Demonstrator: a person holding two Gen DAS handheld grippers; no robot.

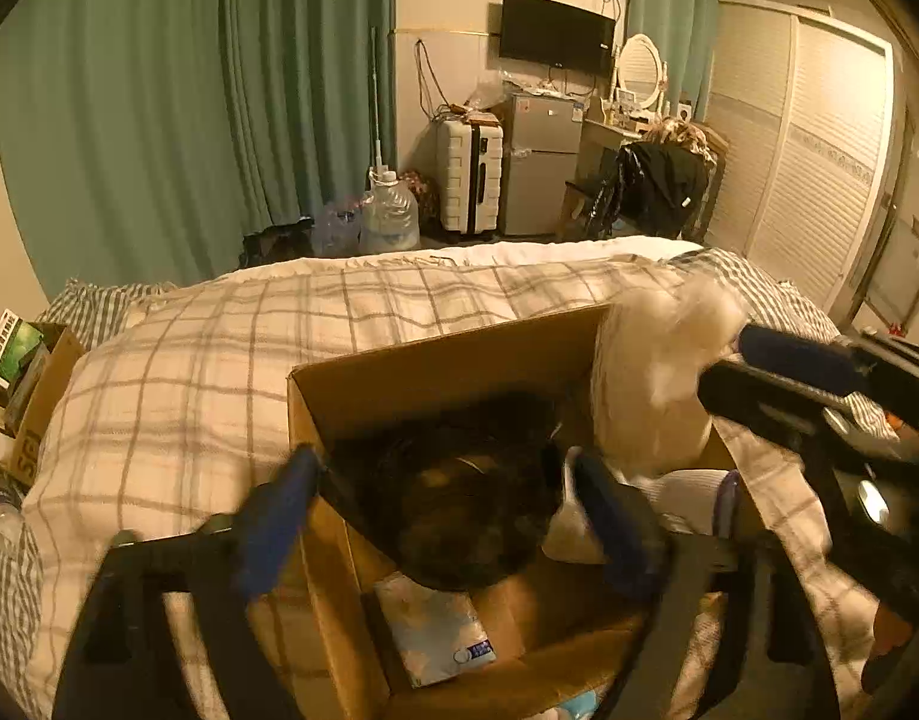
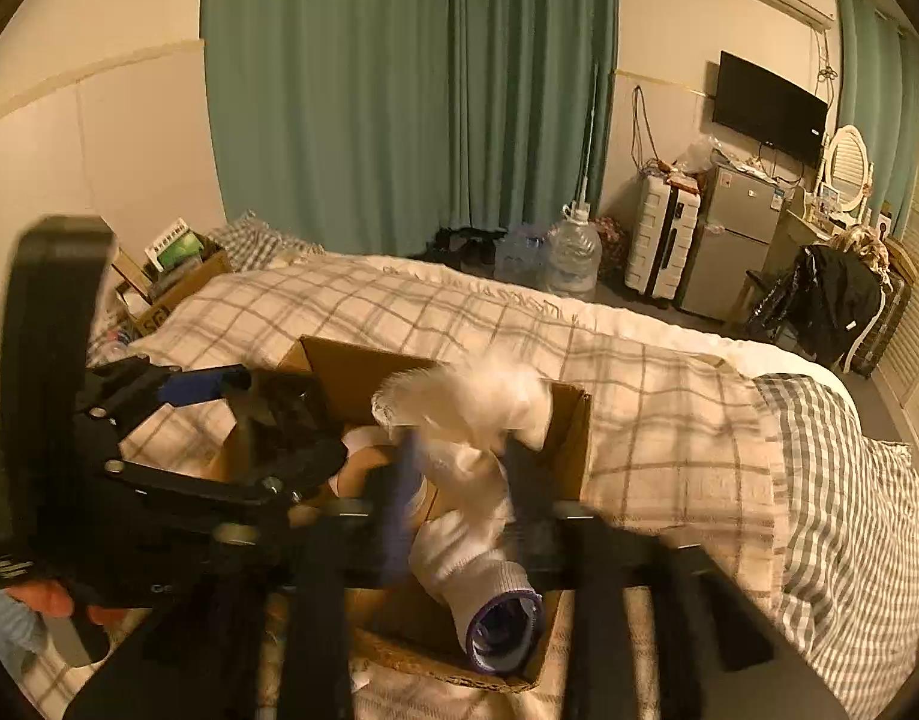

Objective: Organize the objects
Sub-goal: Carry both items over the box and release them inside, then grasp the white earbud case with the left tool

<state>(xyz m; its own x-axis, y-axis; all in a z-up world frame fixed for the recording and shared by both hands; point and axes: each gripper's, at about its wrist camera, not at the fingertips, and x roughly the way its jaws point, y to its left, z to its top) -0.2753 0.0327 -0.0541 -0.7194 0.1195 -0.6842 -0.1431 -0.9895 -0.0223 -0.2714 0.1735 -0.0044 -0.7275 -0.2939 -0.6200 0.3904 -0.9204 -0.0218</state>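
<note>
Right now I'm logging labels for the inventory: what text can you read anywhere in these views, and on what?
"SGI", roughly, sideways and partly cut off: side box.
Green packet in that box: printed characters, too blurred to read.
Tissue pack in the carton: small blue label, unreadable.
Fridge: stickers, too small to read.
Left gripper body: faint lettering, blurred.
Nothing else carries legible text.
</note>
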